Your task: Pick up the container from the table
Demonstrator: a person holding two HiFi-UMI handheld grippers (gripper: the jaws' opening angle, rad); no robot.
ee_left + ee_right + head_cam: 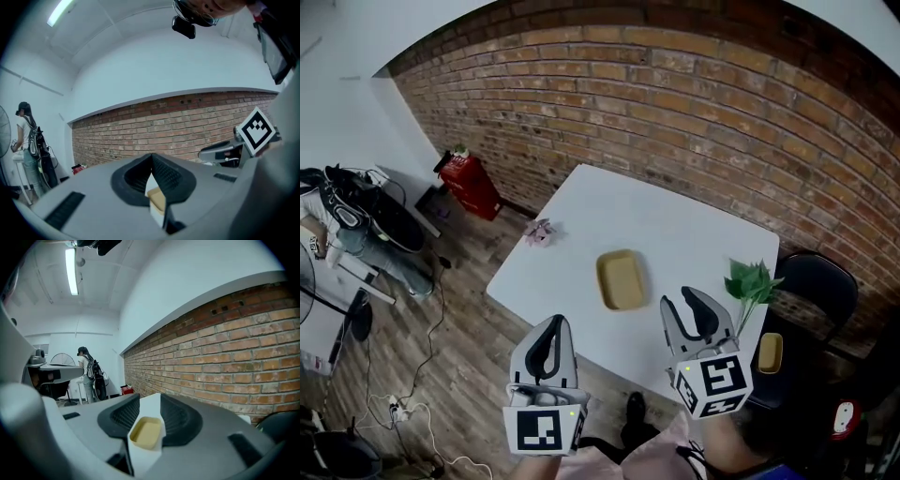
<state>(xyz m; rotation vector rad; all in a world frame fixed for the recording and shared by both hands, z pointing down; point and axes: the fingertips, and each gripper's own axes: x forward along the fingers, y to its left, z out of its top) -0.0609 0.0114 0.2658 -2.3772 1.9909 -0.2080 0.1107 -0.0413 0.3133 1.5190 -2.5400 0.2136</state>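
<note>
A shallow yellow container [621,278] lies near the middle of the white table [675,220]. Both grippers hover at the table's near edge, short of it. My left gripper [550,333] is to the container's lower left; its fingers meet at the tips with nothing held. Through the narrow wedge below those tips, the left gripper view shows a slice of the container [157,198]. My right gripper [687,307] is to the container's lower right, jaws apart and empty. The right gripper view shows the container [146,432] ahead on the table, framed between the two pads without touching them.
A leafy green sprig [752,280] stands at the table's right edge and a small pink flower [539,232] lies at its left side. A black chair [821,287] sits to the right, with another yellow dish [770,352] below it. A red case [471,185] leans by the brick wall. A person [87,370] stands far off.
</note>
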